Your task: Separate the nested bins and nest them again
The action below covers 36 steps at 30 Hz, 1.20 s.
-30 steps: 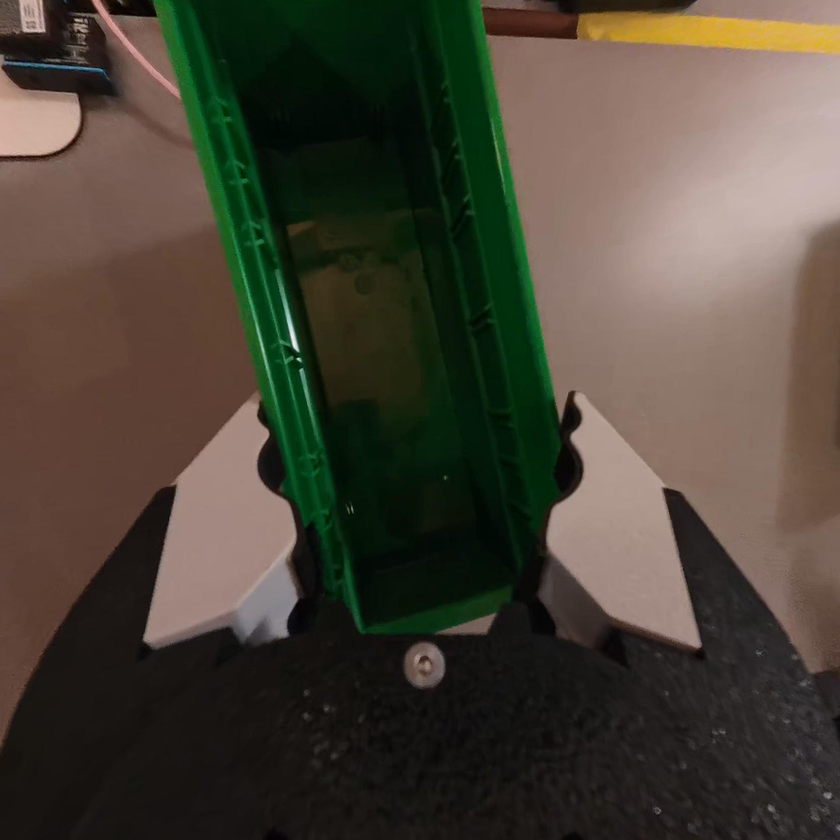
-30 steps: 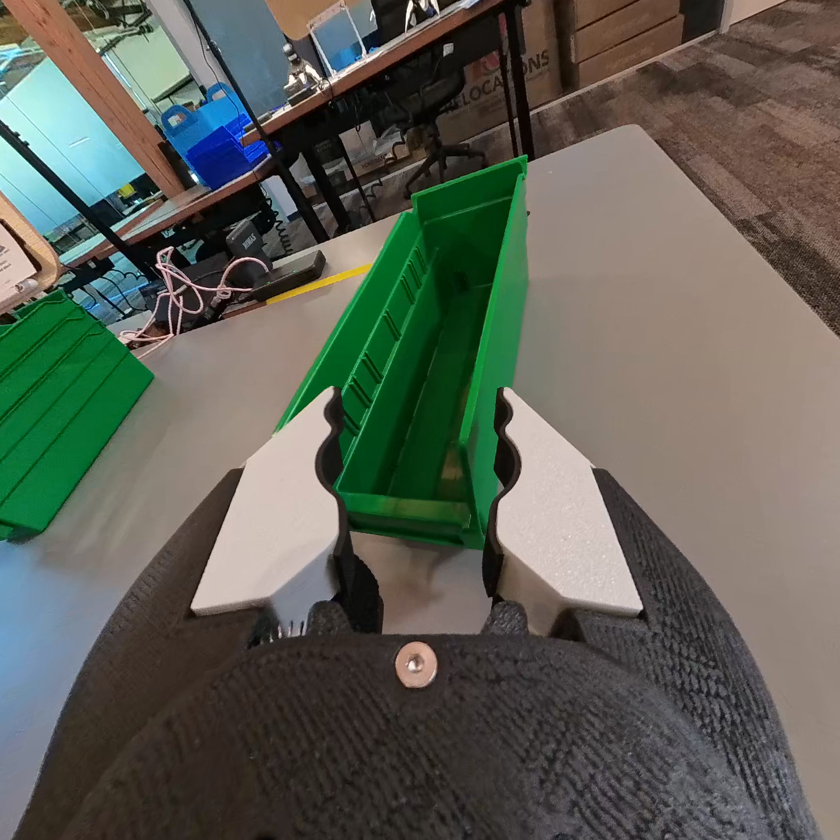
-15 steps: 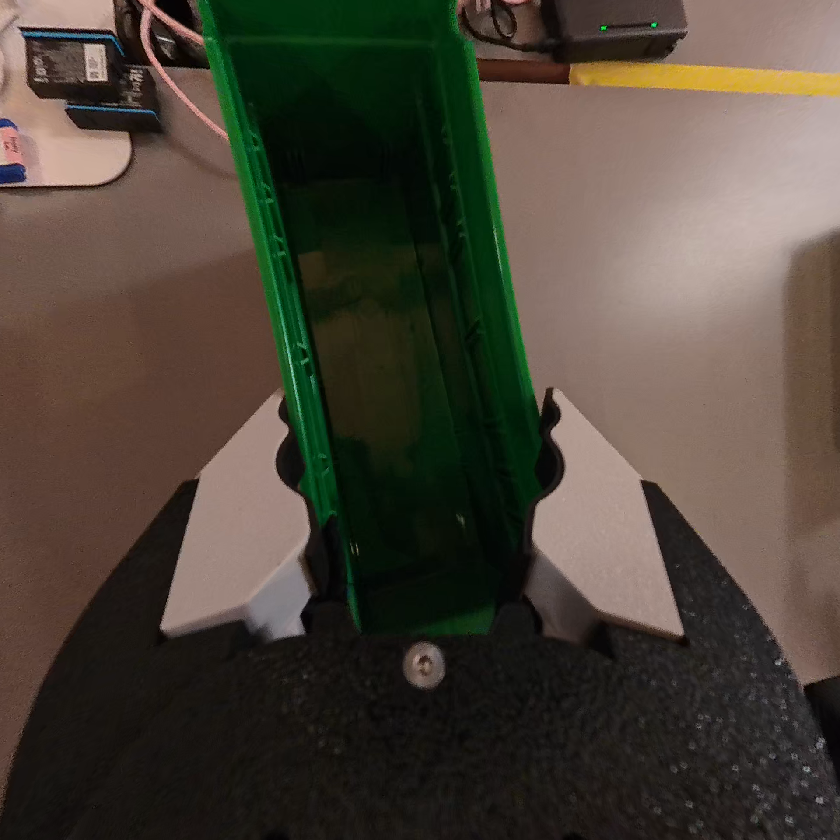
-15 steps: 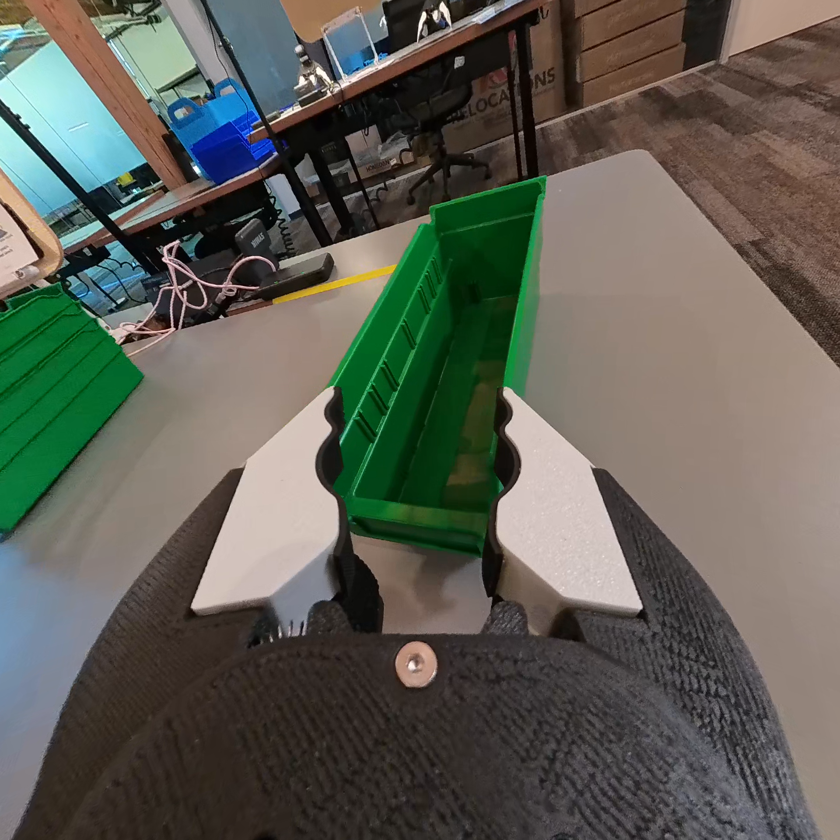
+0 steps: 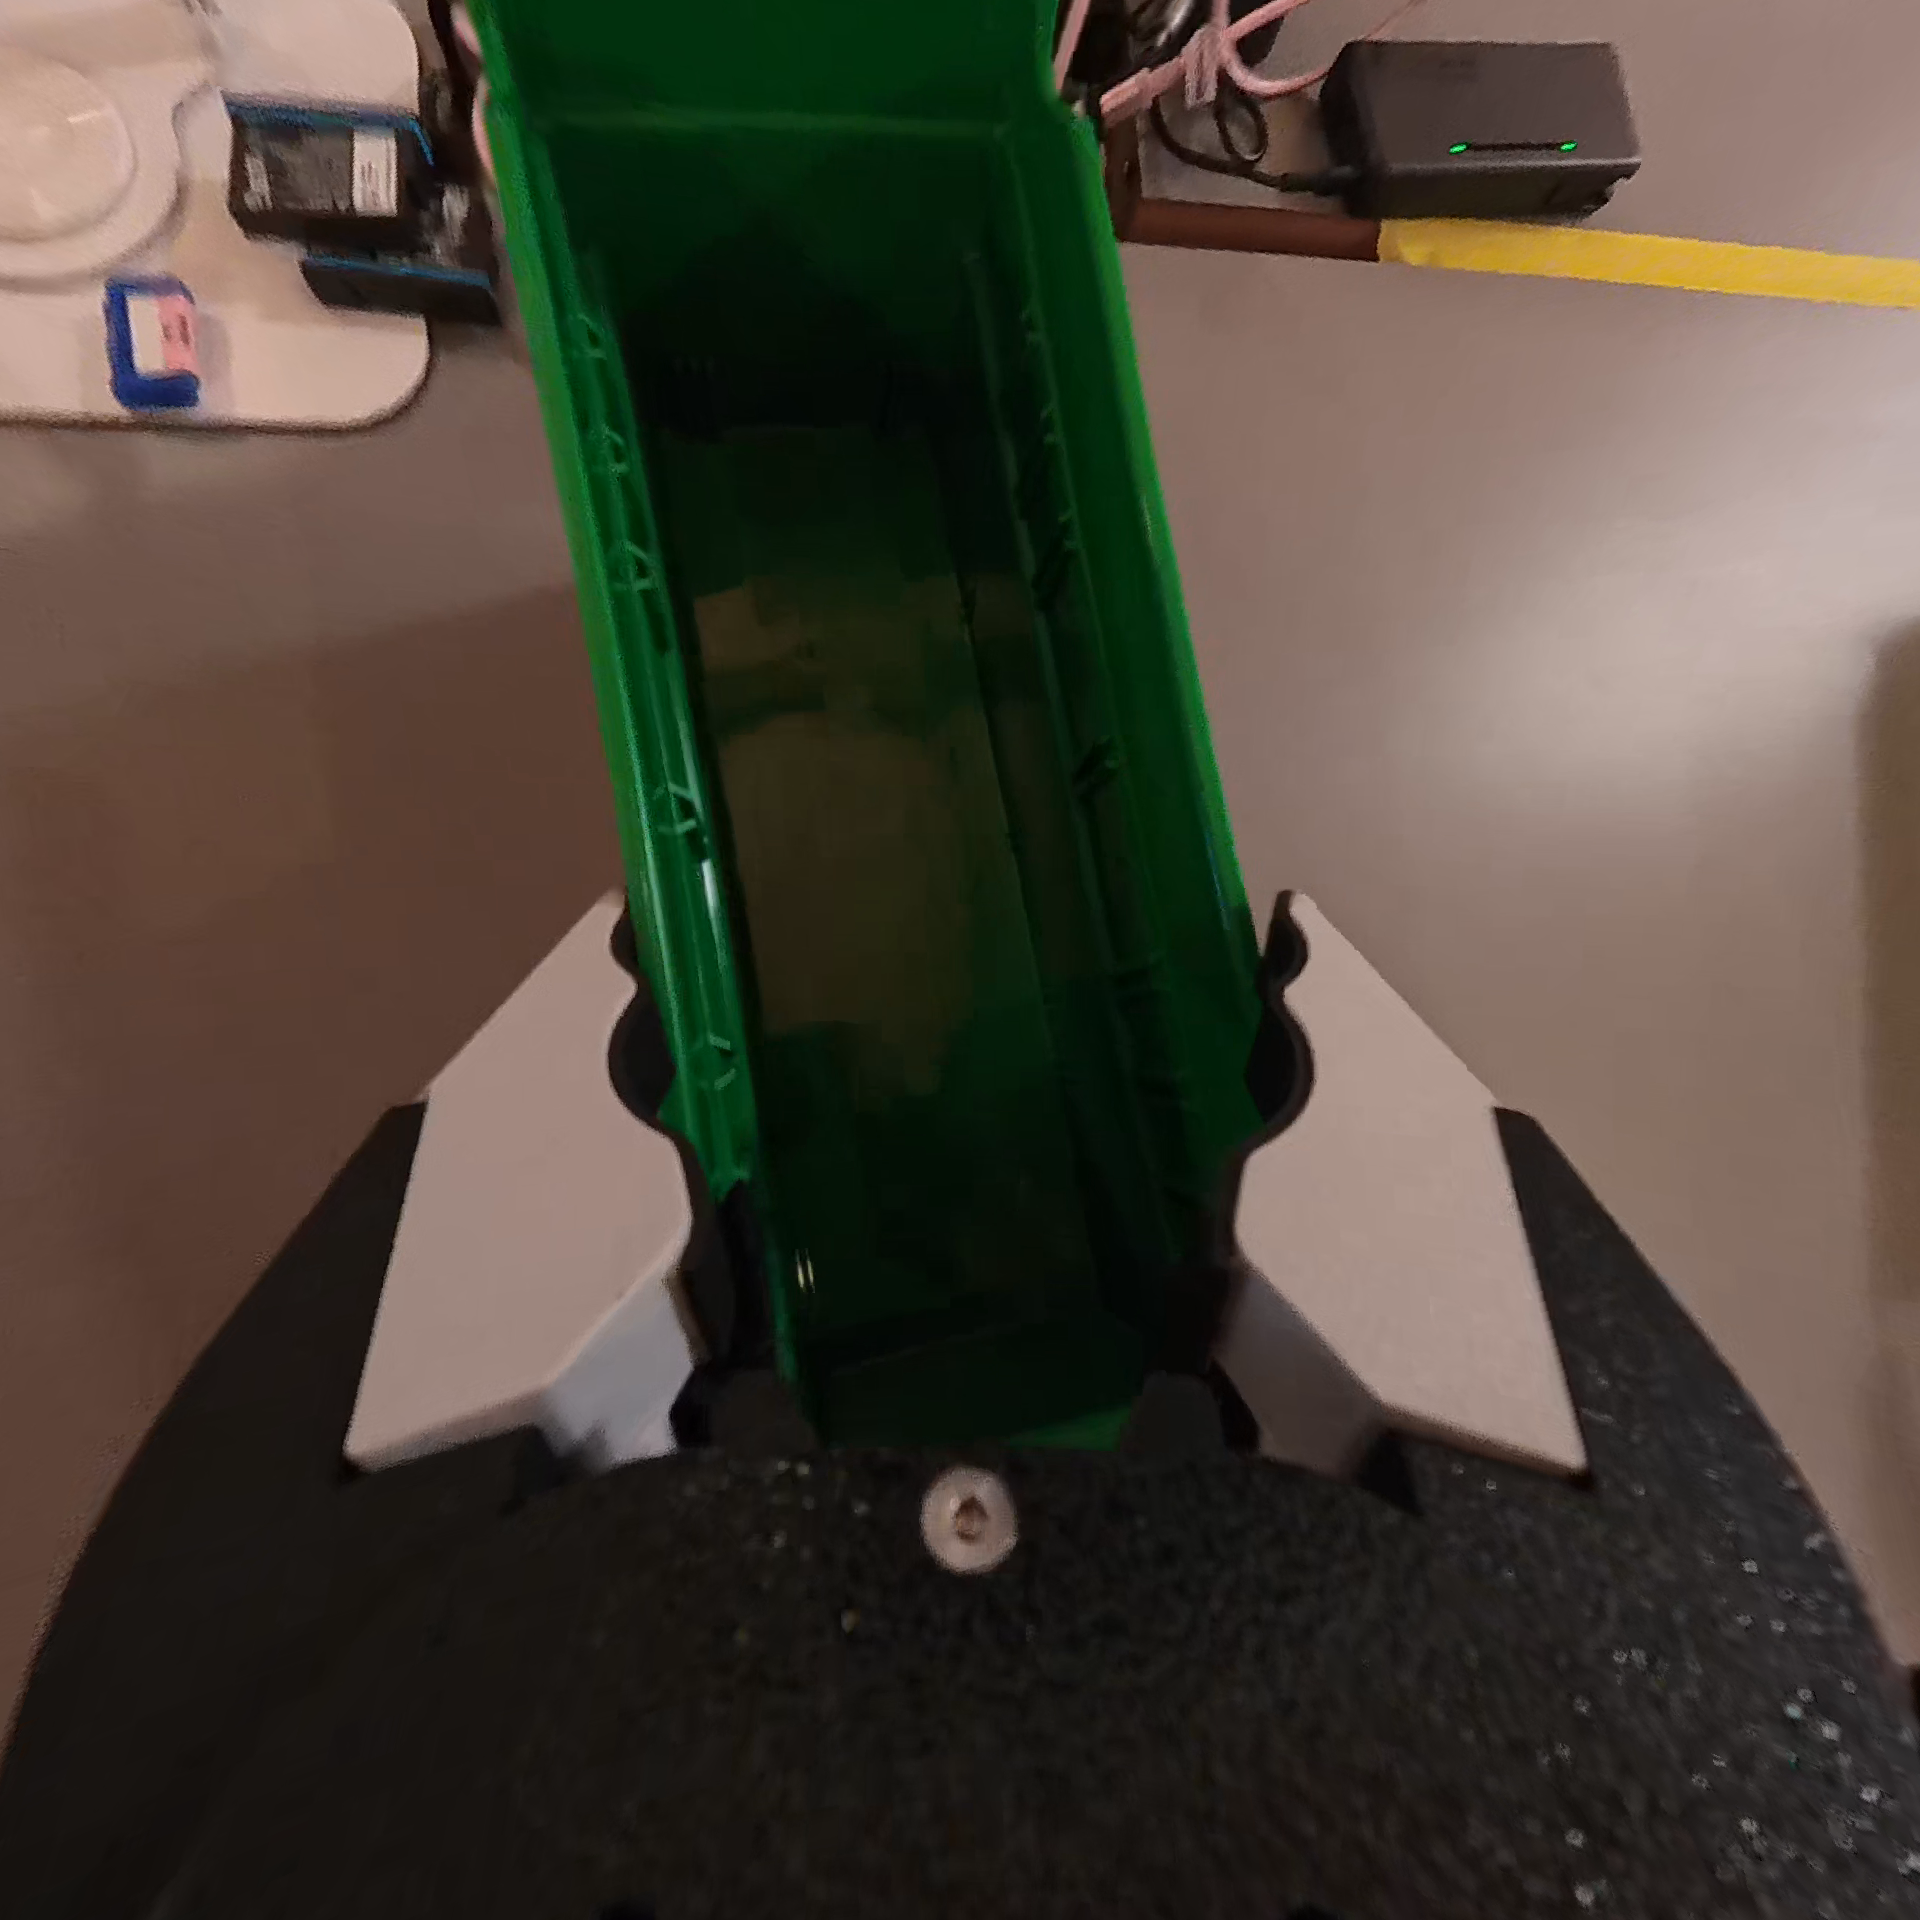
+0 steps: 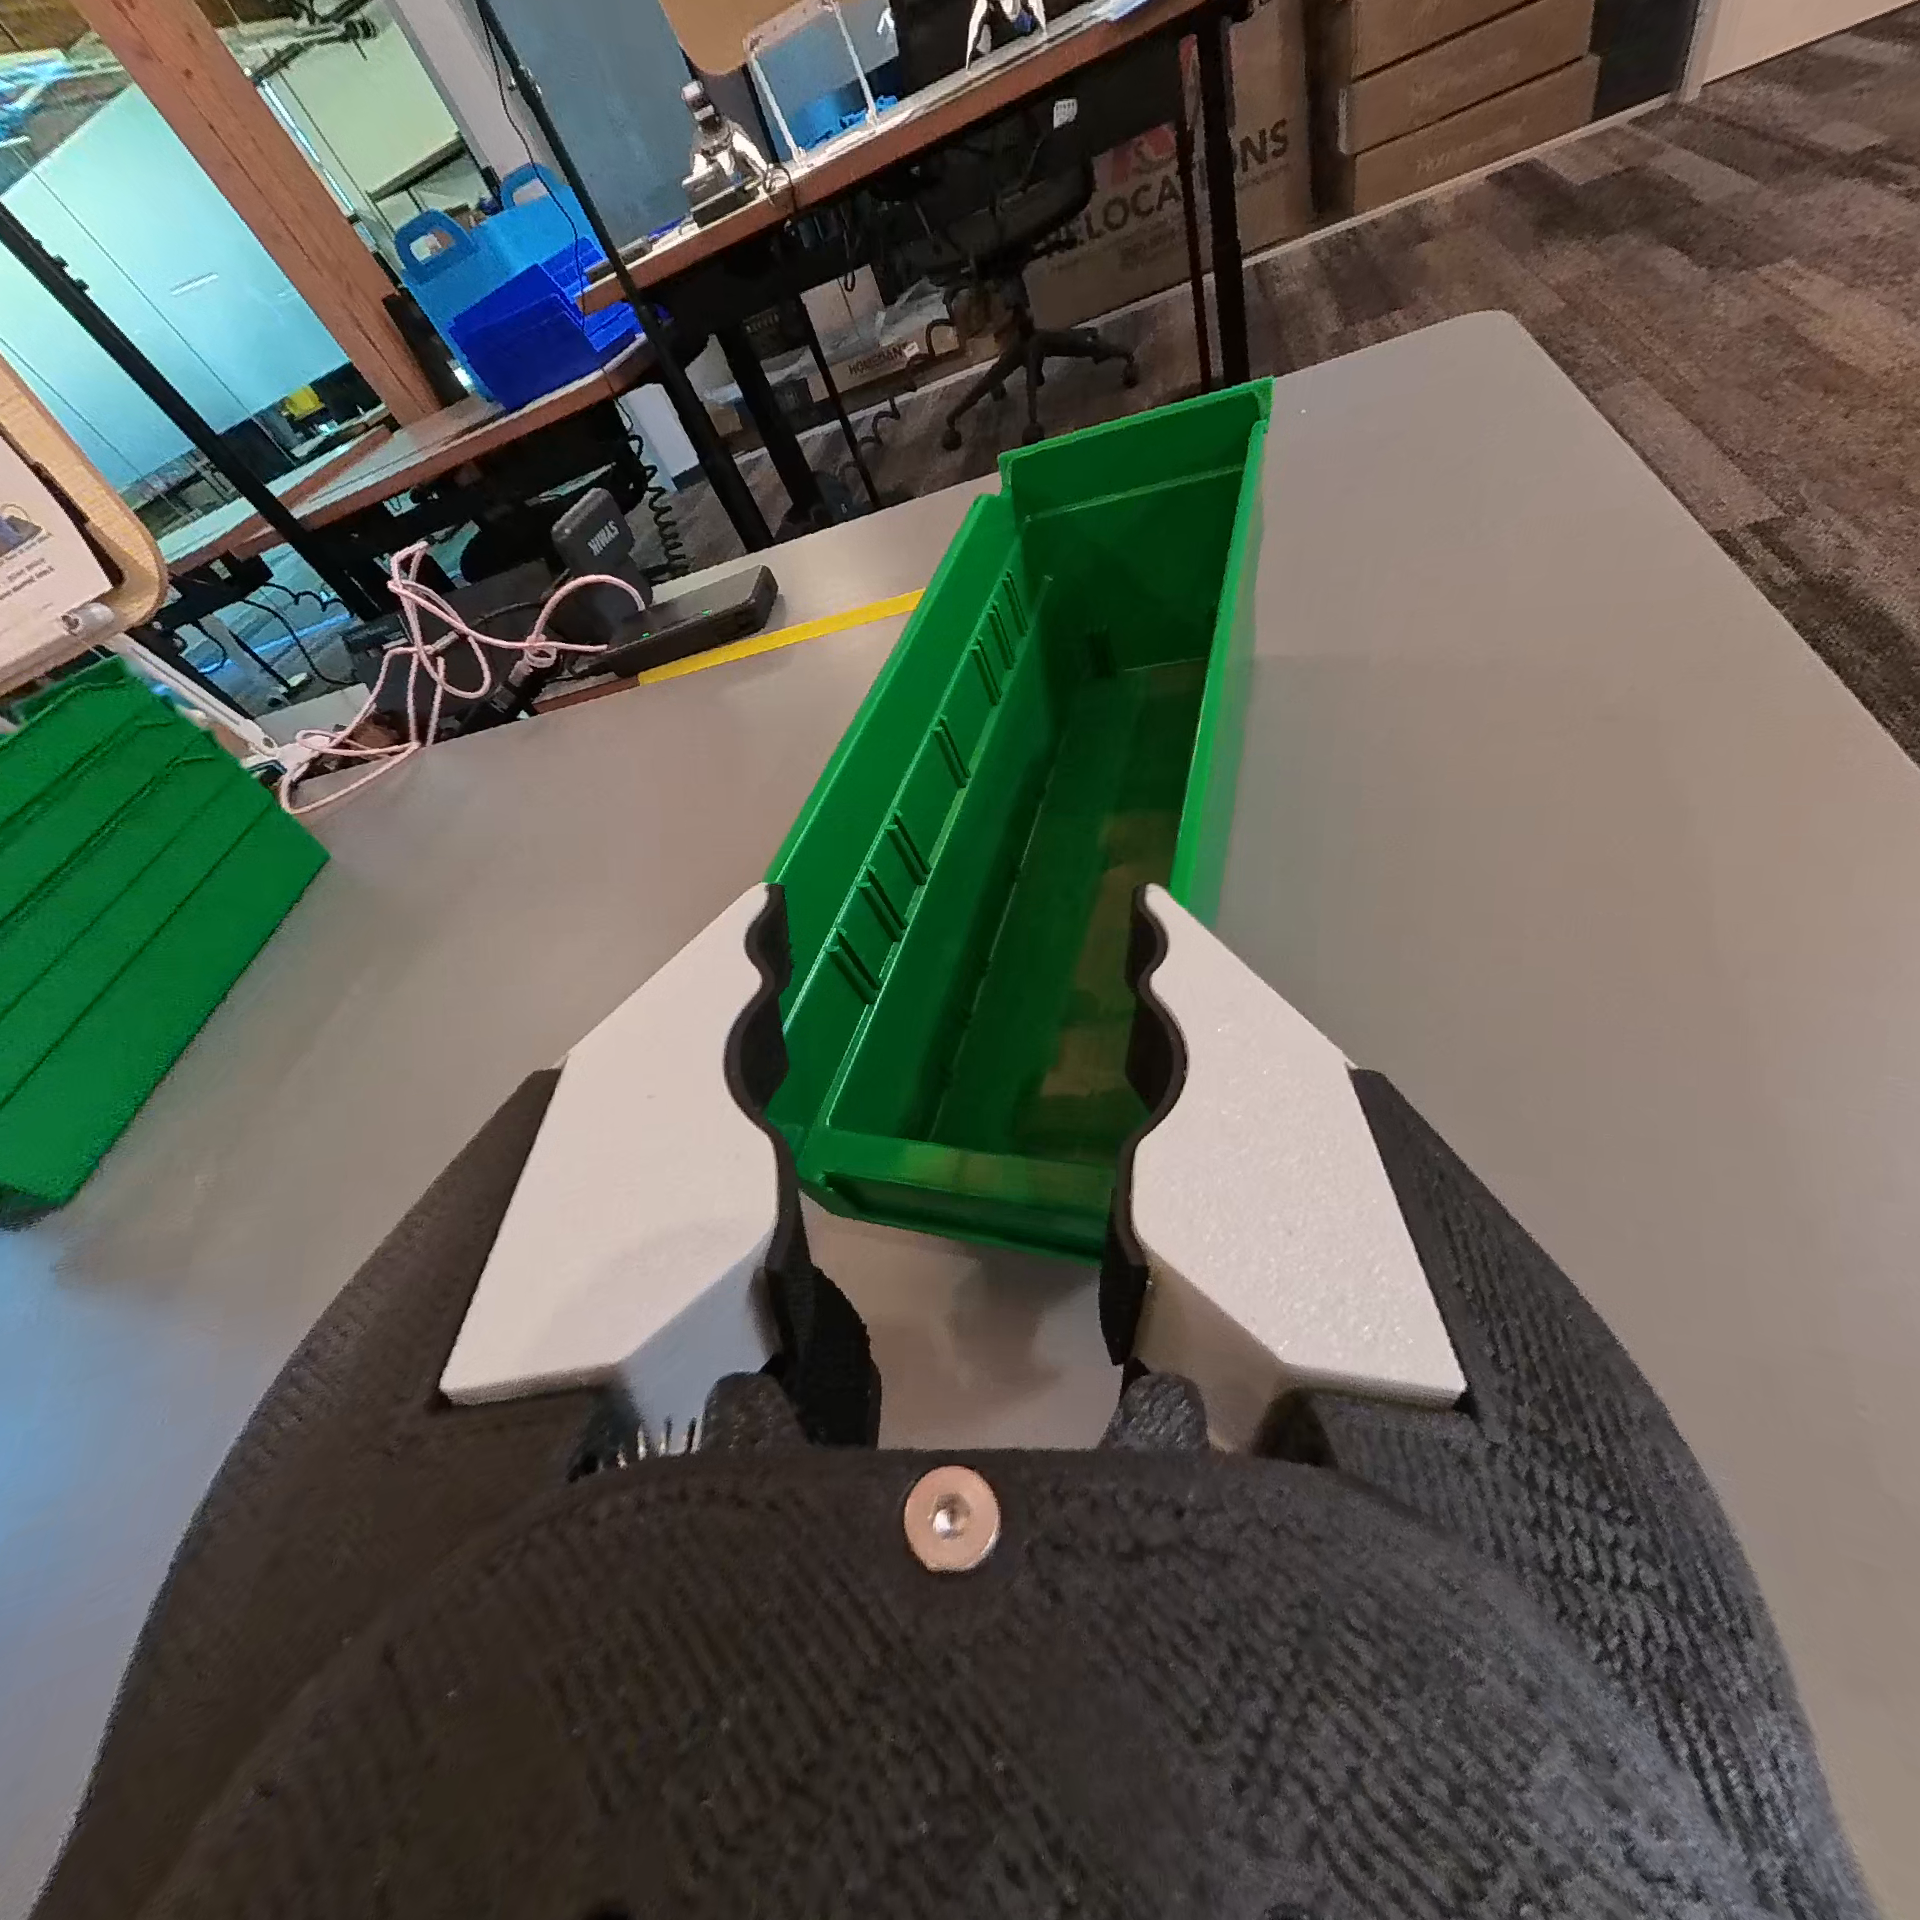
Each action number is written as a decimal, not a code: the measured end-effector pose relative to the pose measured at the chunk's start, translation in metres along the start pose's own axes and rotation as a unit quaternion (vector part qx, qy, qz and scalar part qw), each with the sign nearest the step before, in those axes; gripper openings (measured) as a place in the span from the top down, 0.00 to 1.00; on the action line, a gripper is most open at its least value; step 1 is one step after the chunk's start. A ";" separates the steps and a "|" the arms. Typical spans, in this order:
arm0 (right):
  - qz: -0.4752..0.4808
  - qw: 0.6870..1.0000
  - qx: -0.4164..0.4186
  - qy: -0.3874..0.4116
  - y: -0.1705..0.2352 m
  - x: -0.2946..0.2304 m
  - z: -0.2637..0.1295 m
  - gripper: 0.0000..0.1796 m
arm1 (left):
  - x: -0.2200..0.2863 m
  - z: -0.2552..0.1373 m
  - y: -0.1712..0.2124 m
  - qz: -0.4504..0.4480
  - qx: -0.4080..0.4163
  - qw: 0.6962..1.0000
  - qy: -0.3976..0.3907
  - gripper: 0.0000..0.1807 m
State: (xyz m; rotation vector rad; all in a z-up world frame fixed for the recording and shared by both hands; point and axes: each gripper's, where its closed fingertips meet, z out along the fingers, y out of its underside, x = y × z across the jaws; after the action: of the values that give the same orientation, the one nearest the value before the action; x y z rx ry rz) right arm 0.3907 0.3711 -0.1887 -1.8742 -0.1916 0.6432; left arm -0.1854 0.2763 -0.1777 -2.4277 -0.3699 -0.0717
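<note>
Advanced farther along the bench: right gripper point(image 6: 951, 1049), jaws apart, straddling near end of 1 green bin point(image 6: 1039, 831), long axis straight ahead; left gripper point(image 5: 961, 1049) clamped on another bin point(image 5: 883, 727).

Glossy green plastic bin point(image 6: 1039, 831) (matt table point(image 6: 1507, 935))

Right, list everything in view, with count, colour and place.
held bin: 1, green, clamped between the left fingers
second bin: 1, green, standing on the table, near end between the right fingers
bin stack: 1, green, table's left edge
table: 1, grey, underneath
tape: 1 strip, yellow, far table edge
charger: 1, black, beside the tape
cable: 1, pink, tangled by the charger
crates: stack, blue, background desk
left gripper: 1, grey fingers, shut on the held bin
right gripper: 1, grey fingers, open
</note>
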 end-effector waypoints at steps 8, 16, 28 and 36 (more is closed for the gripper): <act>0.006 1.000 -0.006 -0.008 0.002 -0.005 0.001 0.64 | 0.005 0.000 -0.003 -0.025 -0.100 0.995 -0.005 0.24; 0.011 1.000 -0.011 -0.017 0.004 -0.007 0.004 0.64 | -0.012 0.011 -0.003 0.015 -0.175 0.978 -0.109 0.40; 0.019 0.999 -0.020 -0.034 0.007 -0.013 0.011 0.64 | -0.019 -0.002 -0.015 -0.009 -0.158 0.985 -0.072 0.44; 0.018 0.999 -0.029 -0.034 0.010 -0.015 0.012 0.64 | -0.011 -0.012 -0.036 0.008 -0.119 0.990 -0.069 0.45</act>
State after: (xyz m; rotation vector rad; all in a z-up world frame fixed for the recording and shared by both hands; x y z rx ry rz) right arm 0.3701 0.3701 -0.1956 -1.9171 -0.2237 0.7333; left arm -0.2052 0.2920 -0.1478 -2.6797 -0.4242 0.0628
